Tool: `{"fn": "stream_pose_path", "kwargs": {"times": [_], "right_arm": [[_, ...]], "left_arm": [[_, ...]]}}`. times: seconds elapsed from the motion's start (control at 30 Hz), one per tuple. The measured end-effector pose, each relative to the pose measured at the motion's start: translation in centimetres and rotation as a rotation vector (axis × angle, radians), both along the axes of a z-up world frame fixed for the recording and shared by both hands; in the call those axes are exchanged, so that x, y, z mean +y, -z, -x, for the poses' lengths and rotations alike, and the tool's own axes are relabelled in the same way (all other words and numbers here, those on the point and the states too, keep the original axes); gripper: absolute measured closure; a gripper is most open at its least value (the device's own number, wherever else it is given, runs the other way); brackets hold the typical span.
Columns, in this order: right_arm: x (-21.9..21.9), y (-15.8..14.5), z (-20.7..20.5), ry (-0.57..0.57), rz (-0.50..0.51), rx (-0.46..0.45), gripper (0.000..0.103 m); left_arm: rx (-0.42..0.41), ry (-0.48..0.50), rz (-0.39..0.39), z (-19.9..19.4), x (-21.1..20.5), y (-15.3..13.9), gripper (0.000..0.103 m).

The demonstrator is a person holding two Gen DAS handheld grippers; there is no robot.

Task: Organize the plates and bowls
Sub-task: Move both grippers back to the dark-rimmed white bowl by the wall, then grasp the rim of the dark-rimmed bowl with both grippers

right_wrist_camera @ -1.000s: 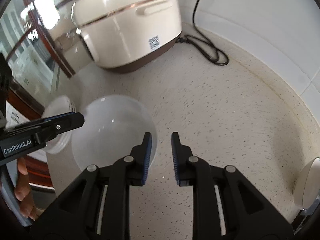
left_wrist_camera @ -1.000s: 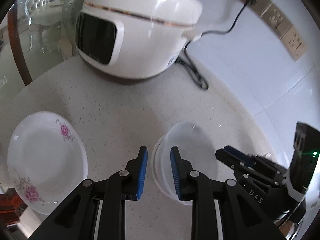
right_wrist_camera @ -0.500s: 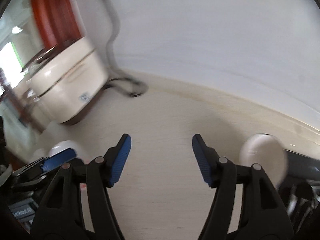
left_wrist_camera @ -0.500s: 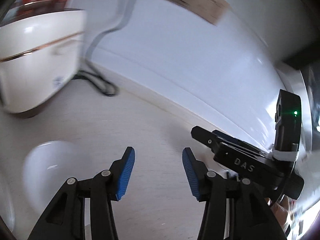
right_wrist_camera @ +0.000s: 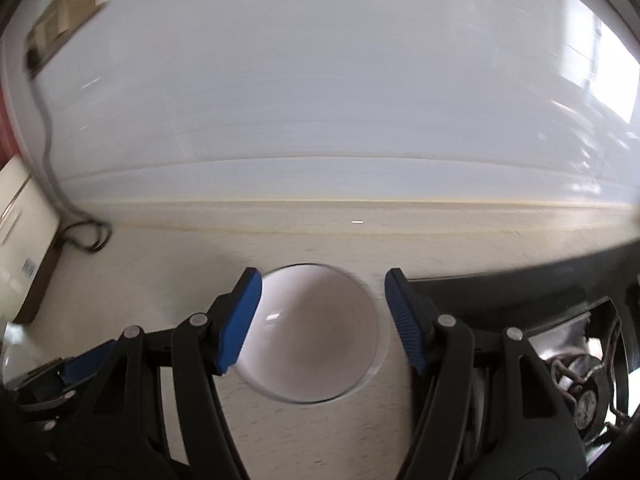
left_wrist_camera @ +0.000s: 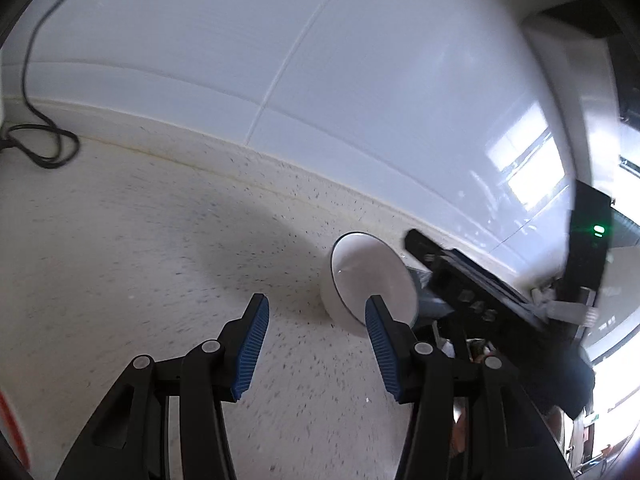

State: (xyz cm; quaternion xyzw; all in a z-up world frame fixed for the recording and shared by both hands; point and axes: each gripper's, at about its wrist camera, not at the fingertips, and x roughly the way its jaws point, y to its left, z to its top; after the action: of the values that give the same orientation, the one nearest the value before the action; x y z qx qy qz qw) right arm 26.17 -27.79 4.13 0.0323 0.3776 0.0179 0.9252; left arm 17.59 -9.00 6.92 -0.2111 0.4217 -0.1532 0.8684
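Because the job is to tidy plates and bowls, both tongs point down at the speckled counter (left_wrist_camera: 120,260), which runs under them and ends at the white tiled wall (left_wrist_camera: 360,80) far ahead. A cream rice cooker (right_wrist_camera: 20,240) sits far off to the left of the right tongs, and its black cord (left_wrist_camera: 40,140) lies looped on the counter by the wall, likely so it can reach a plug. To the right of the right tongs there is a dark stove edge (right_wrist_camera: 520,292), so the bowl sits close to it.

The white bowl (right_wrist_camera: 312,332) is the thing to move. It stands open side up on the counter, in line with the gap of the right tongs (right_wrist_camera: 322,322), whose blue pads have just spread apart. They look wide enough to go around its rim, but they are not pinching it, and I cannot tell if they are down at its level.

The left tongs (left_wrist_camera: 316,348) have just spread too and hold nothing. For them the bowl sits ahead and to the right, just past the right pad.
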Motion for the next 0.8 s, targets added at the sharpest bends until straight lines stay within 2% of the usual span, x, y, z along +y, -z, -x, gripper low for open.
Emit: {"fn": "stream_pose_path", "kwargs": {"times": [0.13,0.27,0.47,0.53,0.57,0.63,0.73,0.8], "right_arm": [[-1.5,0.8,-1.1,0.037,-0.010,0.020,0.036],[-2.7,1.7,-1.8,0.053,-0.017,0.043,0.036],[-3.4,3.0,-1.3,0.041,-0.028,0.084,0.044],[-3.5,3.9,-1.5,0.031,-0.024,0.103,0.054],[-3.7,4.1,-1.6,0.027,-0.027,0.112,0.056],[-3.7,4.9,-2.1,0.023,-0.032,0.130,0.064],[-3.9,5.8,-2.6,-0.006,-0.075,0.161,0.081],[-3.8,6.2,-2.7,-0.026,-0.102,0.177,0.086]], "left_arm": [[0.050,0.027,0.034,-2.5,-1.9,1.6,0.052],[0.073,0.050,0.027,-3.9,-3.7,2.5,0.052],[0.118,0.060,0.006,-5.8,-4.9,4.3,0.052],[0.135,0.056,-0.014,-5.9,-5.2,4.6,0.053],[0.141,0.059,-0.013,-6.1,-5.3,4.8,0.055],[0.159,0.063,-0.022,-6.7,-5.6,5.4,0.071],[0.177,0.078,-0.012,-7.1,-5.8,6.0,0.076],[0.176,0.081,-0.023,-7.3,-6.0,6.1,0.078]]}}
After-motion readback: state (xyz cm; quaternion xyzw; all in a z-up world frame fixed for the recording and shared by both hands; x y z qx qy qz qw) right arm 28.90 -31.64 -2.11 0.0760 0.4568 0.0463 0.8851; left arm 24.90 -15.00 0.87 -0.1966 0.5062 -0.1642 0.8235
